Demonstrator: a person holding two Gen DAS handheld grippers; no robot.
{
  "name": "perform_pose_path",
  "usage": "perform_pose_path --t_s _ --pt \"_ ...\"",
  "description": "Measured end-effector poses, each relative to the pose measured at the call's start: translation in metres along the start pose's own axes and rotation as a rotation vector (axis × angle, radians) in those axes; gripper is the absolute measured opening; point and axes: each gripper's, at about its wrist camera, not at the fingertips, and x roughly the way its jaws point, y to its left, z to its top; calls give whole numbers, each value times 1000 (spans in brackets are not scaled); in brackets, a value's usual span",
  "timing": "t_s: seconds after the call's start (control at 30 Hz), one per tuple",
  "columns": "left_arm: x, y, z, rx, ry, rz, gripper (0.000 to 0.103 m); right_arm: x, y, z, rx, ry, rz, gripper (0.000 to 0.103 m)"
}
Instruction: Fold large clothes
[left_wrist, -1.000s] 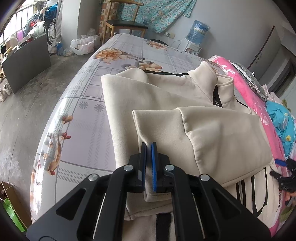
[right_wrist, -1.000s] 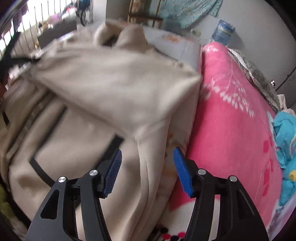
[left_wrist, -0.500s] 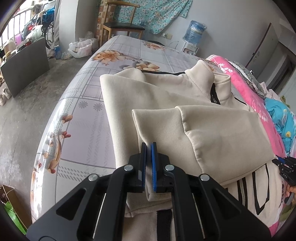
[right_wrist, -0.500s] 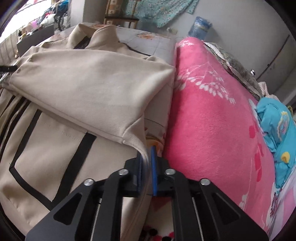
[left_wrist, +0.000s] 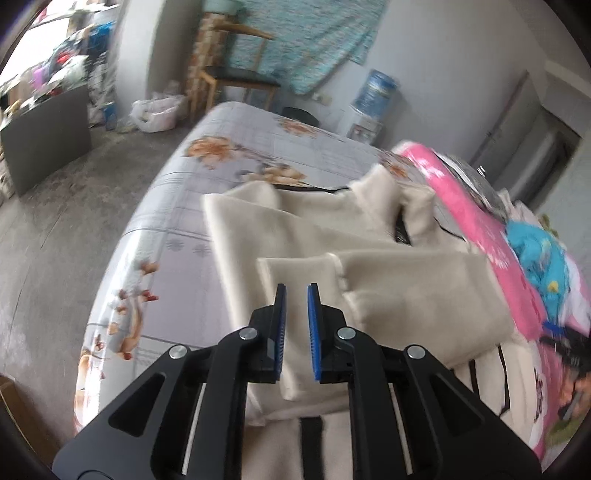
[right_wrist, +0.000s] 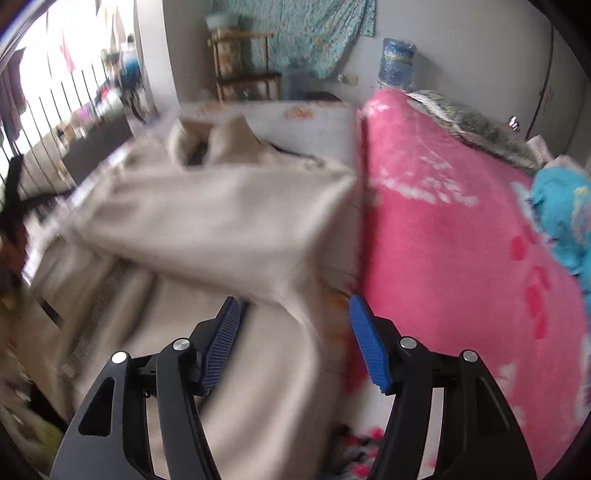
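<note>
Beige jacket (left_wrist: 306, 236) lies flat on the bed (left_wrist: 236, 147), close to the bed's near corner, collar (left_wrist: 376, 192) toward the far end. Both sleeves are folded across the chest: one sleeve (left_wrist: 417, 299) crosses the front, its cuff (left_wrist: 291, 277) lying just ahead of the left tongs. Black trim bands and a zipper show on the lower front panel. No label or print on the jacket can be read.

Left gripper (left_wrist: 295, 325): blue pads a narrow gap apart, nothing pinched between them; cuff fabric lies below the gap, not held.

Right gripper (right_wrist: 295, 332): jaws spread wide, holding nothing, over the jacket's side edge where the sleeve fold (right_wrist: 221, 225) ends. Picture is motion-blurred here.

Pink blanket (right_wrist: 454, 236) runs along the bed's far side, just beside the jacket. Blue cloth (right_wrist: 565, 218) sits on the blanket. Bedsheet is grey with orange flowers.

Beyond the bed: wooden chair (left_wrist: 236, 77), water dispenser bottle (left_wrist: 376, 90) with lettering too blurred to read, turquoise cloth (left_wrist: 306, 40) hung on the wall, white bag (left_wrist: 157, 112) on the floor.
</note>
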Motion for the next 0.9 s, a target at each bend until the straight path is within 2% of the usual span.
perform_pose_path --t_s 0.13,0.17,0.2,0.23,0.37,0.43,0.53,0.63,0.77,0.8,0.9 --pt "3 -26 10 101 49 25 25 22 16 29 13 1 64 61" --pt "5 -29 14 120 63 30 32 27 18 35 17 4 68 61" --pt "9 -33 21 143 93 27 45 34 18 44 32 12 69 61" --pt "14 -36 27 154 117 19 49 43 16 53 55 24 74 61" --pt "48 -48 49 224 190 19 50 75 10 85 157 77 171 61" --pt "69 -55 54 268 227 10 50 95 21 103 128 103 223 61" --pt "98 -63 53 320 288 -16 50 126 56 125 -68 121 232 61" --pt "115 -68 46 386 316 7 48 151 87 134 -269 125 204 61" --pt "123 -73 39 443 314 32 47 188 107 141 -410 171 169 60" --pt "124 -73 38 450 309 33 46 194 109 142 -425 183 162 59" --pt "124 -73 38 458 292 30 39 205 111 135 -465 231 149 41"
